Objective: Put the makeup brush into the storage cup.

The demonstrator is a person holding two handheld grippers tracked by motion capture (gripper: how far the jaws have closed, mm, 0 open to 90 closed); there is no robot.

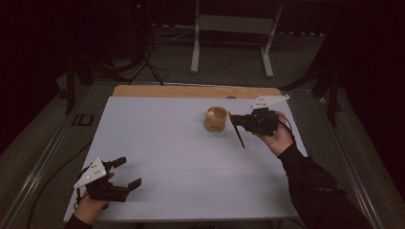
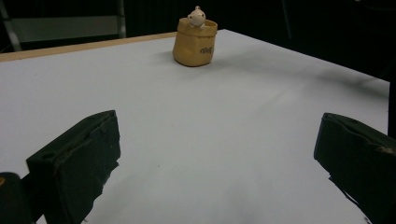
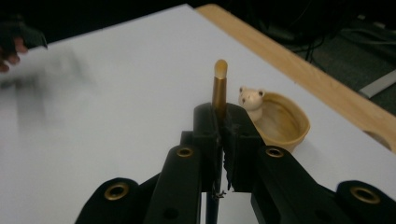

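Note:
A tan pouch-shaped cup (image 1: 216, 119) with a small white bear figure (image 1: 209, 113) at its rim stands on the white table (image 1: 181, 162), right of middle toward the back. Just right of the cup, my right gripper (image 1: 234, 119) is shut on a dark pen (image 1: 239, 136) that hangs down slanting toward the table. In the right gripper view the pen's gold end (image 3: 219, 86) sticks up past the shut right gripper (image 3: 223, 119), left of the cup (image 3: 282, 123) and bear figure (image 3: 252, 100). My left gripper (image 1: 129, 171) rests open at the front left, nothing between its jaws. In the left gripper view the left gripper (image 2: 219, 158) points toward the far cup (image 2: 194, 42).
A wooden strip (image 1: 191, 90) runs along the table's back edge. Behind it on the floor stand a white metal frame (image 1: 234, 28) and a tripod (image 1: 145, 62). A dark sleeve (image 1: 315, 186) reaches in from the bottom right.

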